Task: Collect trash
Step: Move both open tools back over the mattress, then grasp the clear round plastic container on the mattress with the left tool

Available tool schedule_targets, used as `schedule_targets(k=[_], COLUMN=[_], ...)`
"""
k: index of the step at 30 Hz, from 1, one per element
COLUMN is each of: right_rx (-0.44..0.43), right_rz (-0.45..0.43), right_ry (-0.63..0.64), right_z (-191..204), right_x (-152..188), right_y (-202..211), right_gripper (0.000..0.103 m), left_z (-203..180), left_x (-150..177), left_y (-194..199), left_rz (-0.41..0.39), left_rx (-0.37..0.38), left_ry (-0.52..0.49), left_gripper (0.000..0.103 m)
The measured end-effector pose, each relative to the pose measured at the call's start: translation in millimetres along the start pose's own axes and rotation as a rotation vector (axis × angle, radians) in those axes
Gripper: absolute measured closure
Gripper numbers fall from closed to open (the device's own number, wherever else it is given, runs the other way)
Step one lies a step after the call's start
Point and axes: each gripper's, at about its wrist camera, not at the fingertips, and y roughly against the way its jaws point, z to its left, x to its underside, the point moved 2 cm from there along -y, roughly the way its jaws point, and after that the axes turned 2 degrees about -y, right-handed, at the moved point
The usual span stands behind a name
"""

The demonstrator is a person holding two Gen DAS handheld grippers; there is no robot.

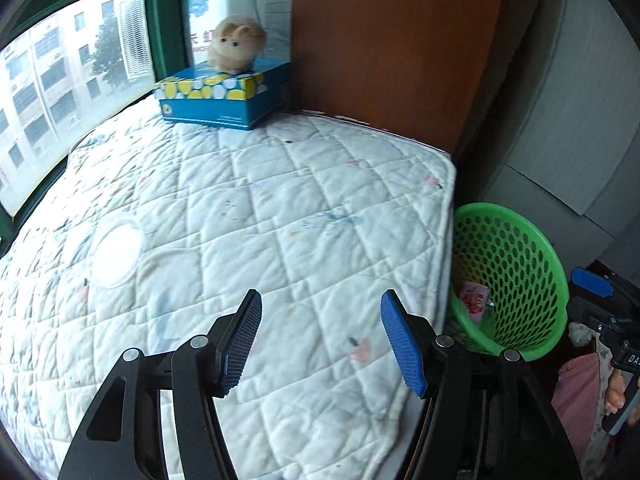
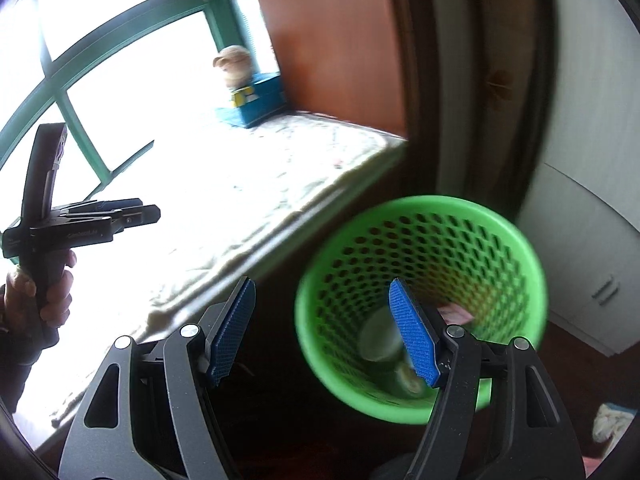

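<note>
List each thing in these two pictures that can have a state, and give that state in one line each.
Left claw: open, empty, over the quilt.
Right claw: open, empty, above the bin's rim.
Green bin: upright beside the bed, some trash inside.
Clear lid: lying flat on the quilt.
Tissue box: closed, resting on the quilt.
Plush toy: sitting on the tissue box.

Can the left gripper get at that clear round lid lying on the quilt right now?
Probably yes. The left gripper is open and empty above the quilt, and nothing lies between it and the clear lid, ahead to its left. The flat lid may be awkward to pinch.
</note>
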Motion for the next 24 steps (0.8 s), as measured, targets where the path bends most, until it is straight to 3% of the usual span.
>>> schedule_targets(k=[11,17,20,24], right_rx=[-0.100,-0.139,-0.148,-0.159], right_rz=[0.064,0.101,0.111,0.124], right_ry=[0.084,0.122,0.137,0.137], right_z=[84,123,137,149], right_x=[-18,-22,-26,-29], right_y=[-52,-73,-84,-92], right_gripper=[0.033,0.033,0.033,0.033], left_z=[122,173,184,188], left_x=[18,17,15,8], left_y=[9,-1,-11,-25], left_rz=[0.000,0.011,0.021,0.032], left_rx=[-0.167,-0.184,-0.174,-0.173], left_ry=[0.157,0.218,0.210,0.171], left_gripper=[0.041,0.041,0.017,0.016])
